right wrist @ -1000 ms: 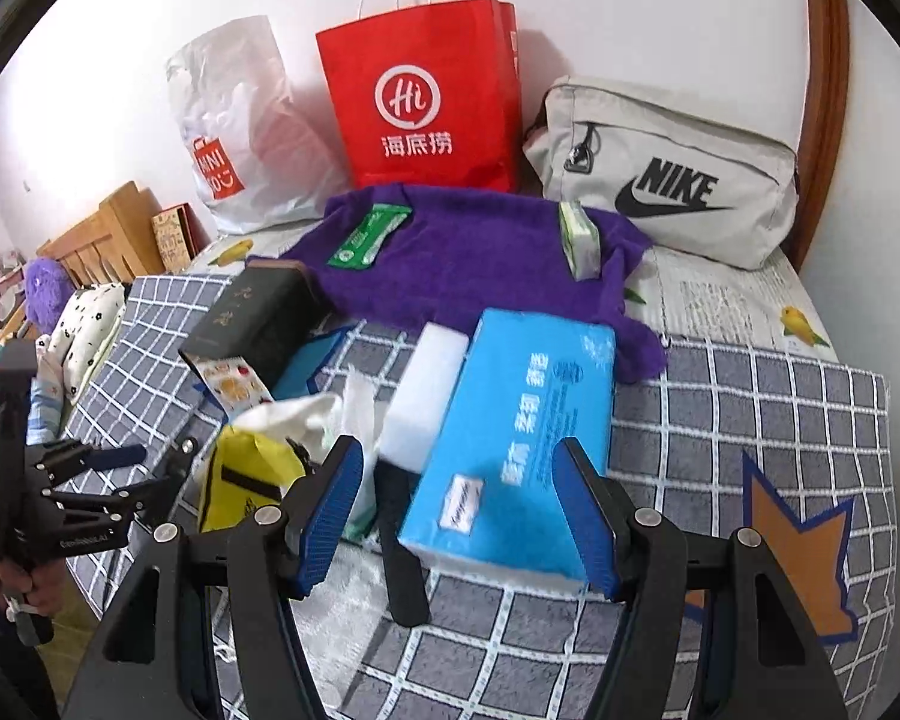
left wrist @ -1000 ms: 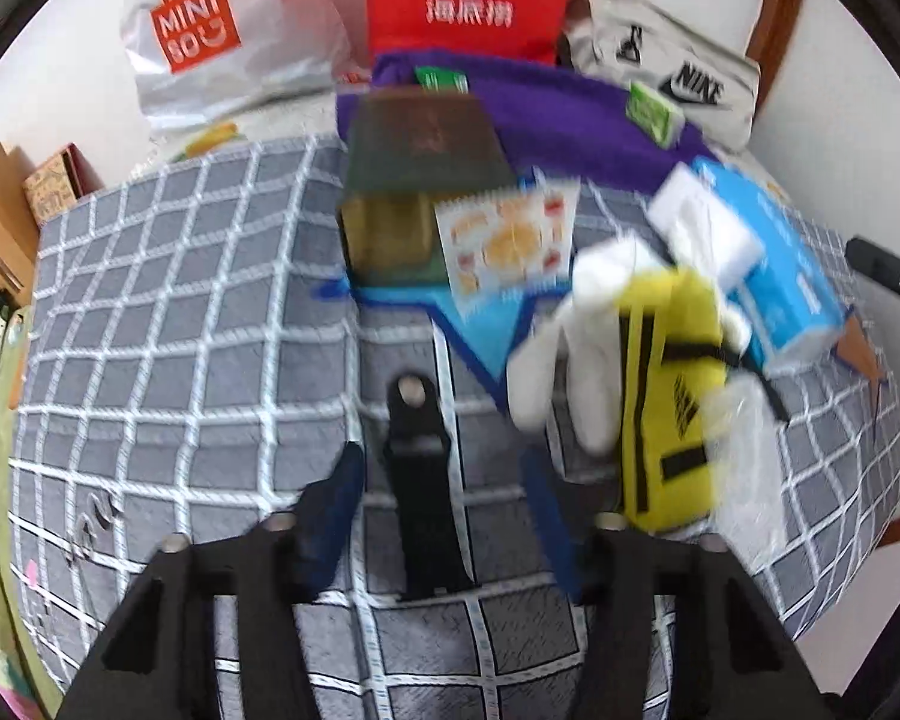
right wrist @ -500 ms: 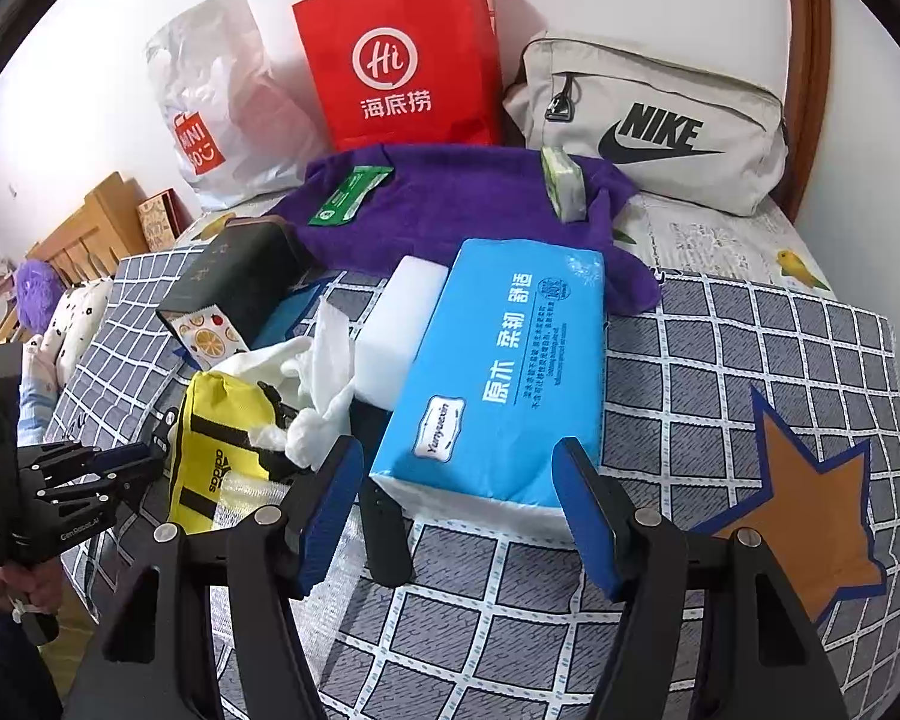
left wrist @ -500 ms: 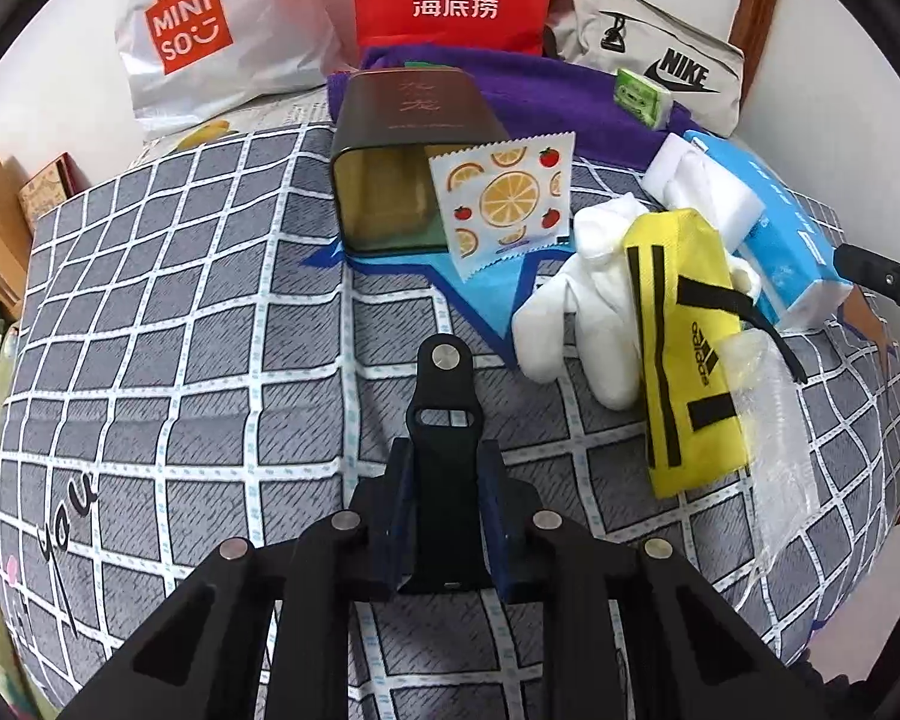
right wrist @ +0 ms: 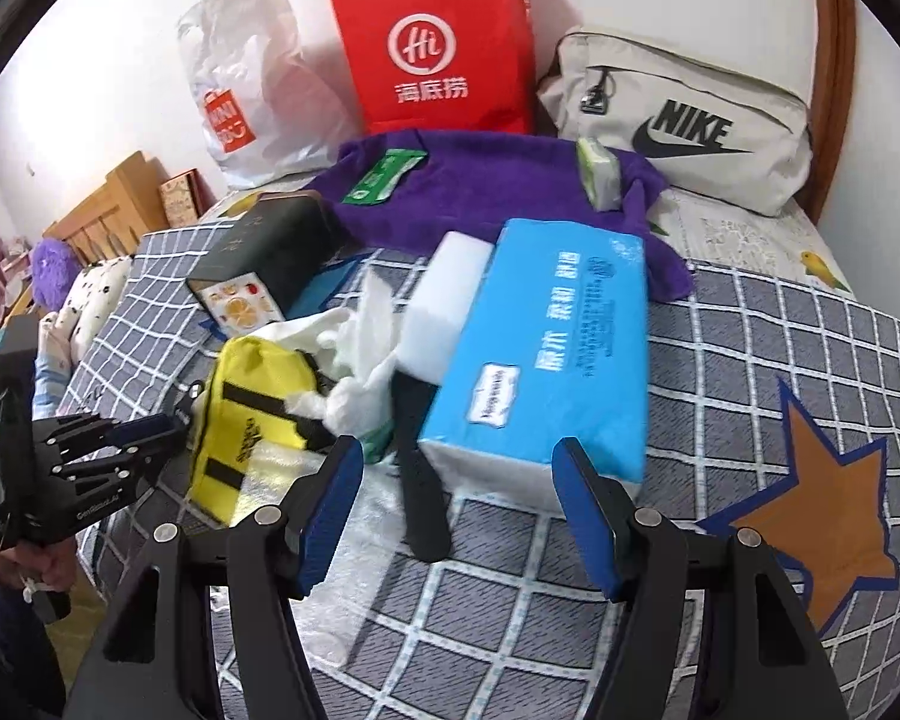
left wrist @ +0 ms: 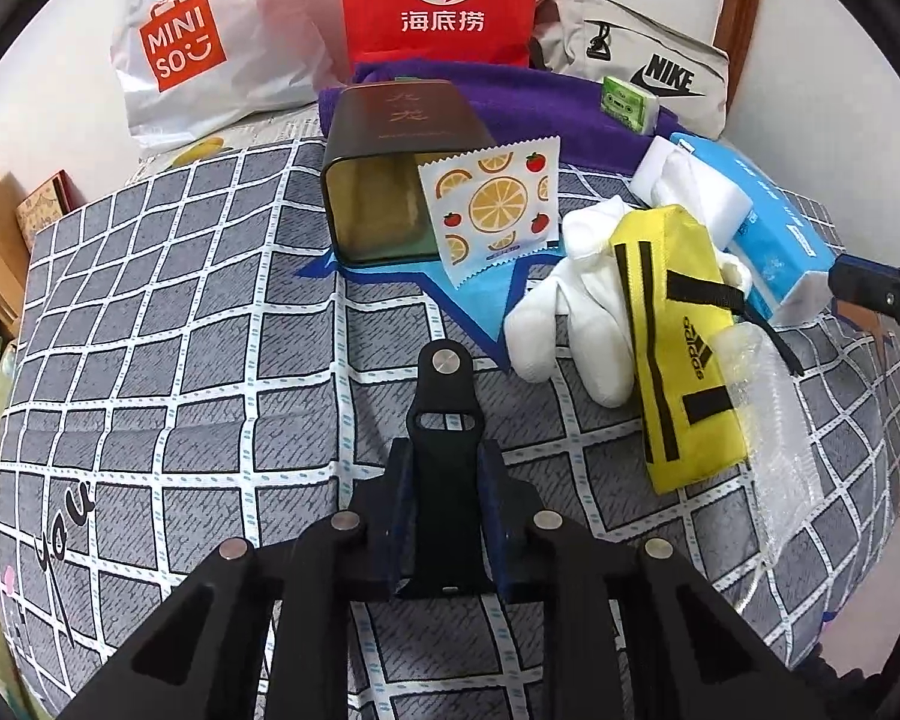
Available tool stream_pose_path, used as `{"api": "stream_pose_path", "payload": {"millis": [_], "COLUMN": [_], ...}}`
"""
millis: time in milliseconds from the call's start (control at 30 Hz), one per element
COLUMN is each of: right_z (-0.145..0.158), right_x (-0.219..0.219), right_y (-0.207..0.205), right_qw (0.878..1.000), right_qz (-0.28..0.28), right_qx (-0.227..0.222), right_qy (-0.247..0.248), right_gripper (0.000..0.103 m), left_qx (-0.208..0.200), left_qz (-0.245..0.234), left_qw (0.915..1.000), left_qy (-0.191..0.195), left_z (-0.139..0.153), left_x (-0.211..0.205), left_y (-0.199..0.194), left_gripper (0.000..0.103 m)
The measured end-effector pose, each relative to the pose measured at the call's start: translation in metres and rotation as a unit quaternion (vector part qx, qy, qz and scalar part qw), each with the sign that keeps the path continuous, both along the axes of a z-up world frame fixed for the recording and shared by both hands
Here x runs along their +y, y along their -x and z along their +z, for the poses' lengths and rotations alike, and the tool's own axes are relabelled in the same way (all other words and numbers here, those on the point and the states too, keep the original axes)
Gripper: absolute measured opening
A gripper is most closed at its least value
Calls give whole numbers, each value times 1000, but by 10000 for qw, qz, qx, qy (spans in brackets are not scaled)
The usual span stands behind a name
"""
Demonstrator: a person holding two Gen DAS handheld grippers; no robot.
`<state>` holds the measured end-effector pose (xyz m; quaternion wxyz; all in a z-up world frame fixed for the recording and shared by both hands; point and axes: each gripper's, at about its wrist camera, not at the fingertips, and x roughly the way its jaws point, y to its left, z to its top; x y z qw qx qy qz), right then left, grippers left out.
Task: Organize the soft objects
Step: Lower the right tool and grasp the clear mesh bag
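A yellow Adidas pouch [left wrist: 678, 342] lies on the checked bed cover beside white gloves [left wrist: 570, 312], a white sponge block [left wrist: 696, 192], a blue tissue pack [right wrist: 546, 354] and bubble wrap [left wrist: 780, 432]. My left gripper [left wrist: 444, 516] is shut and empty, low over the cover, left of the pouch; it also shows in the right wrist view [right wrist: 144, 432]. My right gripper [right wrist: 459, 504] is open, its fingers either side of the near end of the tissue pack, apart from it.
A dark open tin [left wrist: 390, 180] with an orange-print sachet [left wrist: 492, 204] lies behind. A purple towel [right wrist: 498, 186] carries small green packs. A Miniso bag [left wrist: 198, 54], a red paper bag [right wrist: 438, 48] and a Nike bag [right wrist: 684, 120] line the wall.
My left gripper closed from open to shut and steadied over the cover. My right gripper moved closer to the tissue pack, staying open.
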<state>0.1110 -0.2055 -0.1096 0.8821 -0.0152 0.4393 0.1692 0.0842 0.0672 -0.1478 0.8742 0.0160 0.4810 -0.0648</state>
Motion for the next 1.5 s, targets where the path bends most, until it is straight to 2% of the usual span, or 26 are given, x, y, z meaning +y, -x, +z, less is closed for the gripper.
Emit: {"api": "stream_pose_path", "payload": {"millis": [133,333,500,600,767,833,967,1033,1100,1200,1267,1500], "right_z": [0,-18,-45,-53,-57,-59,-63,-64,-62,-58,-56,-33], "right_x": [12,33,40,42,56,65,83,87,88,81,74,52], "right_y": [8,24,31,35,38,37,41,44,47,49,47,53], "right_qw": [9998,9975,9953,9945,9949,9953,9958,9955,9951,9952,9955,9966], "right_qz": [218,591,486,430,414,444,478,513,543,646,622,589], "right_qx": [20,369,833,943,910,866,621,490,332,346,436,335], "right_qy": [-1,-79,-82,-158,-144,20,481,626,760,641,572,478], "right_gripper": [65,66,70,71,82,88,89,84,67,28,14,13], "left_qx": [-51,-152,-116,-121,-84,-63,-46,-31,-34,-51,-76,-135], "left_qz": [33,32,-61,-110,-99,-78,-55,-27,-1,55,97,148], "left_qw": [9999,9998,9997,9995,9990,9988,9987,9986,9986,9984,9982,9972], "left_qy": [125,157,219,253,423,474,508,525,525,568,583,727], "left_z": [8,11,8,7,5,4,2,1,1,4,7,20], "left_x": [4,7,4,2,6,8,9,10,11,14,14,16], "left_y": [2,0,-2,-2,-1,0,2,3,3,3,3,3], "left_gripper": [21,20,21,21,21,21,21,21,21,21,21,21]}}
